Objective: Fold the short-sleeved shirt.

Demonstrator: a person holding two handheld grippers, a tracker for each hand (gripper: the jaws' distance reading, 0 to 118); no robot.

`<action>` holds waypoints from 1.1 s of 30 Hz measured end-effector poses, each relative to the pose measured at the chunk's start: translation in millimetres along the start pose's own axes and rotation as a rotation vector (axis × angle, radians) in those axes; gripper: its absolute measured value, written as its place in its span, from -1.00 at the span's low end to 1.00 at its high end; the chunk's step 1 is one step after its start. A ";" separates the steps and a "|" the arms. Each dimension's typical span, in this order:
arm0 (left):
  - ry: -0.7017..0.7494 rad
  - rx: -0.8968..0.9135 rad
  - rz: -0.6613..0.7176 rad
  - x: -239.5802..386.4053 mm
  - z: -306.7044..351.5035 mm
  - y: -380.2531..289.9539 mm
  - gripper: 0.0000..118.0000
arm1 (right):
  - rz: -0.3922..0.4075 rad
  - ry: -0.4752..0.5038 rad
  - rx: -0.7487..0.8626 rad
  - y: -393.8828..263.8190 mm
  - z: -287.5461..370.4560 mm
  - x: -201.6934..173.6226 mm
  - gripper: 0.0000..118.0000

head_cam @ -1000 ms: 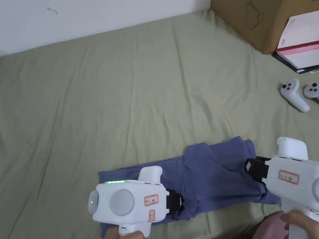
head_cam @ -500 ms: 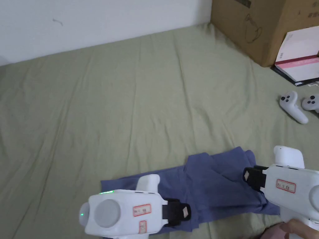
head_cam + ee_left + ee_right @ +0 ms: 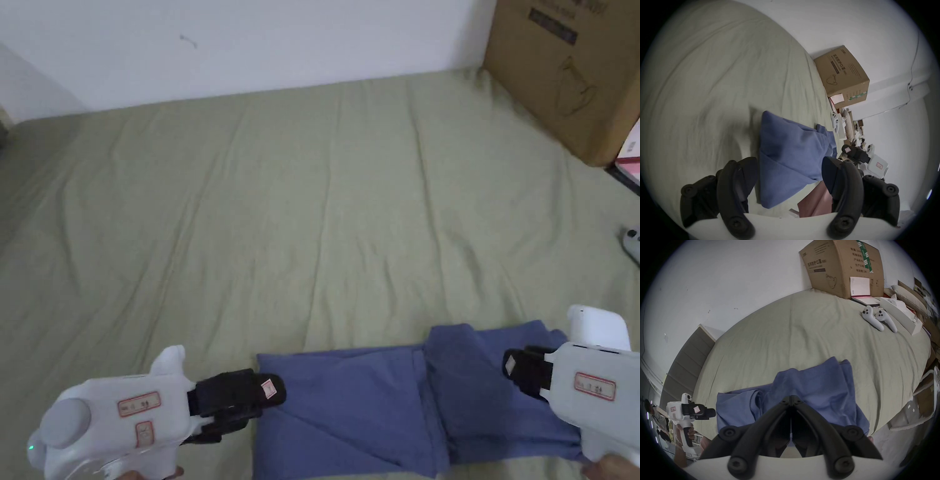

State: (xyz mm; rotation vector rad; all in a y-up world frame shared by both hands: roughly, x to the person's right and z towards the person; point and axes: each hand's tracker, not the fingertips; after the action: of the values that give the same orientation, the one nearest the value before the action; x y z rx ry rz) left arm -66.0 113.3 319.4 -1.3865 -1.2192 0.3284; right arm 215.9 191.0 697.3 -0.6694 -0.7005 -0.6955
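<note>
The blue short-sleeved shirt [image 3: 375,406] lies folded into a band on the green sheet [image 3: 281,219], near the front edge of the bed. Its right part is doubled over and darker. My left gripper [image 3: 275,392] hangs just off the shirt's left edge. In the left gripper view its jaws [image 3: 788,162] stand wide open with nothing between them and the shirt [image 3: 791,154] beyond. My right gripper [image 3: 507,365] rests over the shirt's right part. Its jaws [image 3: 791,396] are shut, and I see no cloth pinched between them.
A large cardboard box [image 3: 562,75] stands at the far right corner against the wall. Two white controllers [image 3: 872,318] and a pink-and-white book [image 3: 860,287] lie on the right side of the bed. A padded headboard [image 3: 687,361] bounds the left.
My left gripper has drawn back leftward off the shirt's lower edge to beside its left end. The shirt's left part lies flatter. The right gripper has stayed put; the head camera turned left.
</note>
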 end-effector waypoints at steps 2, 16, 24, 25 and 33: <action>-0.045 -0.017 0.063 -12.4 -11.6 0.4 0.48 | 0.035 -0.001 -0.007 0.1 -0.7 -11.2 -1.00; -0.134 -0.100 0.099 -31.5 -38.3 -1.6 -0.78 | 0.119 -0.037 -0.069 -1.7 -9.2 -40.4 -1.00; -0.021 -0.024 0.038 -63.3 55.4 21.5 -0.79 | 0.135 -0.029 -0.072 1.5 -14.1 -57.9 -1.00; 0.003 -0.012 0.043 -70.4 70.4 23.1 -0.79 | 0.139 -0.023 -0.075 1.1 -15.6 -60.9 -1.00; 0.218 0.070 0.090 -103.5 173.5 23.0 -0.79 | 0.182 0.012 -0.102 -7.3 -22.9 -82.3 -1.00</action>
State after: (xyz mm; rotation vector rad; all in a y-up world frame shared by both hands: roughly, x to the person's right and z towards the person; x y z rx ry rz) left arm -234.8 133.7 208.0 -1.3805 -0.9605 0.2725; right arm 171.4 197.4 624.2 -0.8116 -0.5874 -0.5697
